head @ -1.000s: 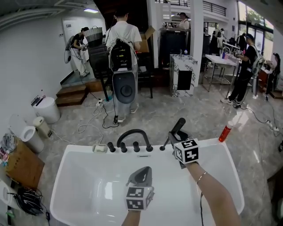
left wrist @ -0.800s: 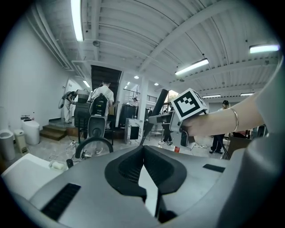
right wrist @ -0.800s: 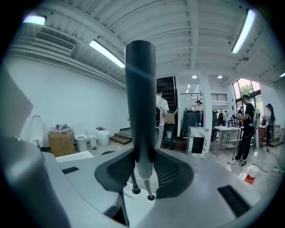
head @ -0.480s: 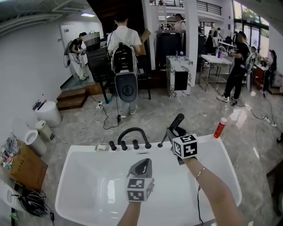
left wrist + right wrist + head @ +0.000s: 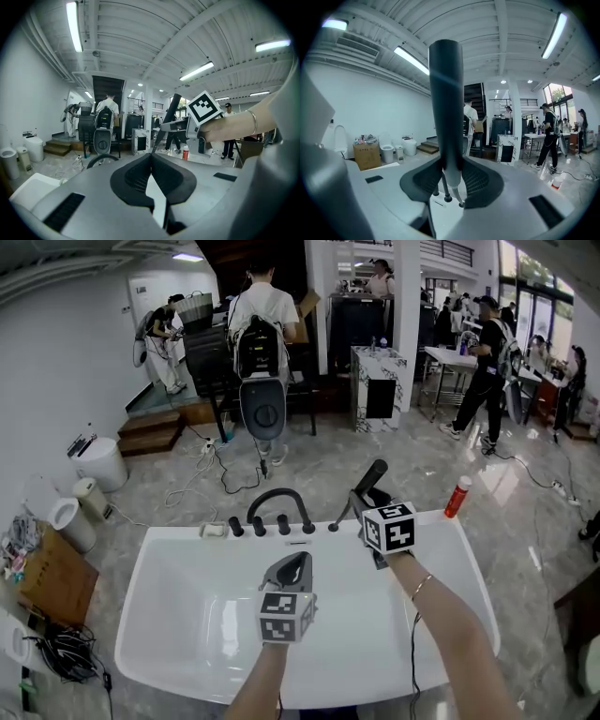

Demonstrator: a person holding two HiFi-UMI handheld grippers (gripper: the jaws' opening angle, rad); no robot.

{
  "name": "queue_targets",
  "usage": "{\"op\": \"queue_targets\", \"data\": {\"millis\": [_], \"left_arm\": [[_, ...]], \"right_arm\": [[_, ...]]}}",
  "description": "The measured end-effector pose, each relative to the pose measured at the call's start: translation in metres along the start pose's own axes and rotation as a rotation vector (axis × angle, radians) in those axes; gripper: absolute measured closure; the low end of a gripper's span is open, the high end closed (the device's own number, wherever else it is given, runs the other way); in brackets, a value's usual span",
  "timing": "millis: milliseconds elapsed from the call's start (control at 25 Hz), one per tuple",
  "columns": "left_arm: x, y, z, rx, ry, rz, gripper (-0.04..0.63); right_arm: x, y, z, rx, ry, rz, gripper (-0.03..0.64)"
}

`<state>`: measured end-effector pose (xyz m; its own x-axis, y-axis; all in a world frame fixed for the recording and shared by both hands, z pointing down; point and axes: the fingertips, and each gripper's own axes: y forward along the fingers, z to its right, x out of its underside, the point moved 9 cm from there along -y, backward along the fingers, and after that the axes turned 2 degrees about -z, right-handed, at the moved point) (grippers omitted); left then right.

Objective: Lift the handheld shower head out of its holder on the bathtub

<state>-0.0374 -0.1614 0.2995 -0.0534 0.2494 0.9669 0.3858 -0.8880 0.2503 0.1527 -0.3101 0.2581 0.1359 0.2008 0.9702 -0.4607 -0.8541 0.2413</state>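
My right gripper (image 5: 367, 504) is shut on the black handheld shower head (image 5: 371, 479), which points up and away over the far rim of the white bathtub (image 5: 169, 563). In the right gripper view the dark shower head (image 5: 446, 103) stands upright between the pads of my right gripper (image 5: 451, 176), and its thin hose (image 5: 456, 194) trails down toward the tub deck. My left gripper (image 5: 289, 570) hovers over the tub basin, shut on nothing. In the left gripper view my left gripper (image 5: 151, 158) has its jaw tips touching, with the shower head (image 5: 169, 115) ahead to the right.
A black arched faucet (image 5: 277, 504) with several knobs sits on the tub's far deck, left of the shower head. A red bottle (image 5: 457, 496) stands past the far right corner. Toilets (image 5: 67, 521) and a cardboard box (image 5: 42, 582) are at the left. Several people stand beyond.
Both grippers have risen a little above the tub; the right one carries the shower head up with it. Neither gripper's jaws have changed.
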Motion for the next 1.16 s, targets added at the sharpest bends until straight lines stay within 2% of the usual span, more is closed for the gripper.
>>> {"op": "queue_targets", "data": {"millis": [320,1160], "left_arm": [[-0.008,-0.007,0.008,0.016,0.013,-0.007,0.575],[-0.015,-0.011,0.0,0.013,0.021,0.017,0.575]], "right_arm": [[-0.006,-0.007,-0.004,0.001,-0.037,-0.015,0.483],[-0.008,-0.007,-0.007,0.015,-0.001,-0.024,0.483]]}}
